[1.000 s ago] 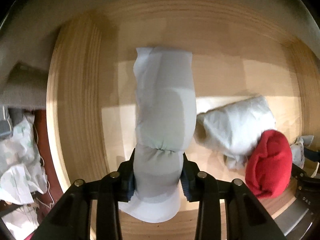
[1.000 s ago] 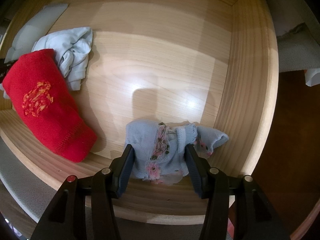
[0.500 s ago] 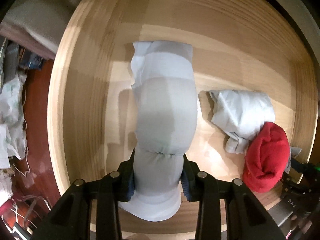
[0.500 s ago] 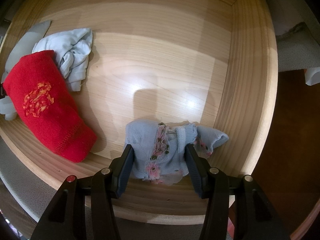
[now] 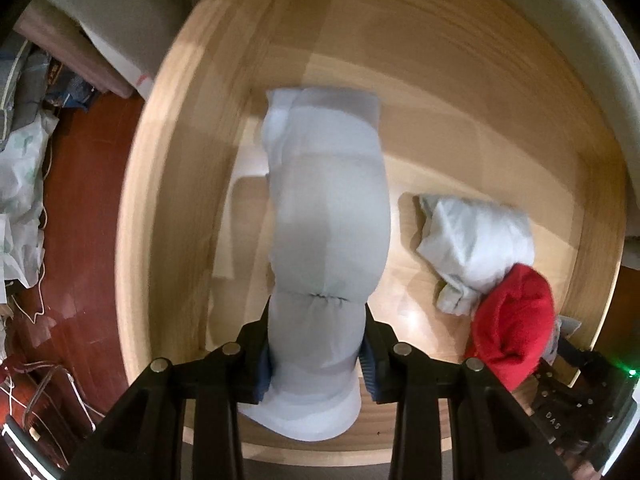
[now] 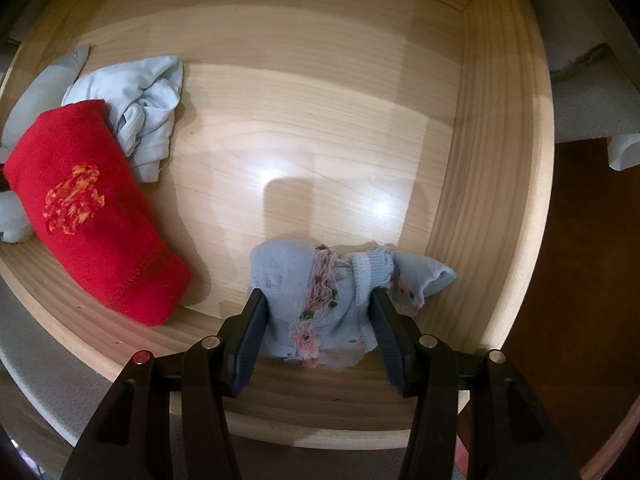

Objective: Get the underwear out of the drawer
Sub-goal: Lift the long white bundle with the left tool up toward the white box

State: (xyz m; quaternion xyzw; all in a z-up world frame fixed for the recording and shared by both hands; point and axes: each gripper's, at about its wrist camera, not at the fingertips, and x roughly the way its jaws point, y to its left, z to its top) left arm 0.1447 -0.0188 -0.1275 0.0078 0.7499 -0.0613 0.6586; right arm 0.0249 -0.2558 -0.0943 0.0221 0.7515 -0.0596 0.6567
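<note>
A pale wooden drawer (image 6: 328, 128) with a glossy, straight-grained floor and layered plywood-like walls fills both views, lamp glare lying in bright patches on its bottom. Outside its left wall, in the left wrist view, a dark reddish polished floor (image 5: 84, 216) carries crumpled white plastic bags (image 5: 20, 184) and loose cords. The left gripper (image 5: 318, 354) points down into the drawer and its jaws are clamped narrowly on a long, smooth pale grey-blue roll of underwear (image 5: 328, 216), pinching it so the soft fabric puckers at a gathered seam just above the pads; the roll bulges round above the grip and ends in a rounded lip below it. To its right, on the drawer floor, lie a crumpled white cotton garment (image 5: 476, 240) and, touching it, a fuzzy red knitted roll (image 5: 512, 320). In the right wrist view the same red knitted roll (image 6: 96, 224) shows an orange embroidered motif. The right gripper (image 6: 320, 320) holds, at a moderate width, a light blue knitted piece with pink floral lace trim (image 6: 324, 292) near the front right corner, one loose flap spreading toward the right wall.
</note>
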